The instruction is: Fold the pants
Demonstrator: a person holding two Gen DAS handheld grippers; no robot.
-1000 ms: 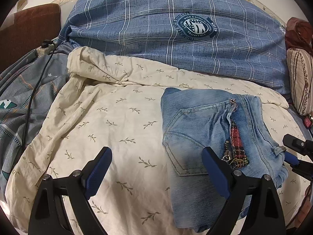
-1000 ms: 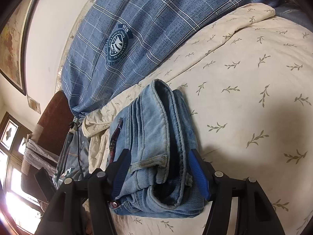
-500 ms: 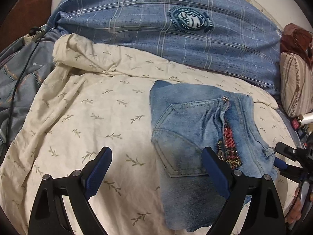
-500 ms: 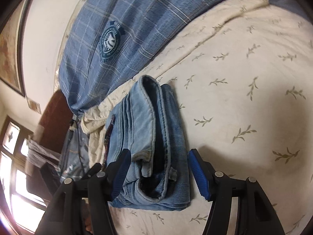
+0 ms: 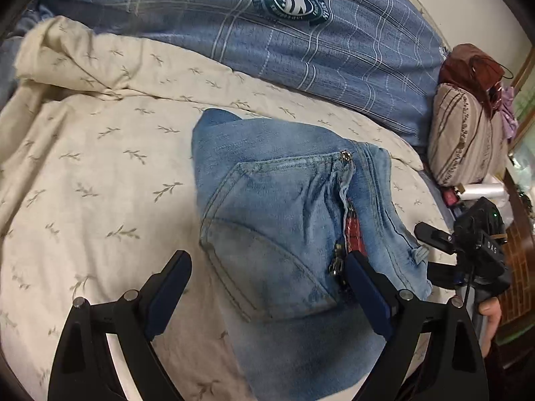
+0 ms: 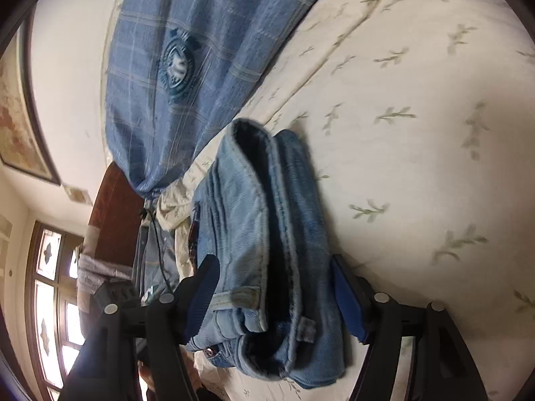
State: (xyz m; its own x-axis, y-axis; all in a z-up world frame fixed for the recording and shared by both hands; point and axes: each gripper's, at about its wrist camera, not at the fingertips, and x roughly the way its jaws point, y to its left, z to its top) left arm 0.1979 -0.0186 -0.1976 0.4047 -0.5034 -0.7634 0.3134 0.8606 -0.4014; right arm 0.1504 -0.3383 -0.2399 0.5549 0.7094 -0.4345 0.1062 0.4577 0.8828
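The folded jeans [image 5: 287,234] lie on a cream leaf-print sheet [image 5: 100,173], just in front of the blue plaid pillow [image 5: 234,26]. The left gripper [image 5: 267,297] hangs wide open above them. The right gripper [image 6: 274,295] straddles their waistband end, jaws opening, pads off the denim. A window [image 6: 50,300] glows beyond the pillow.
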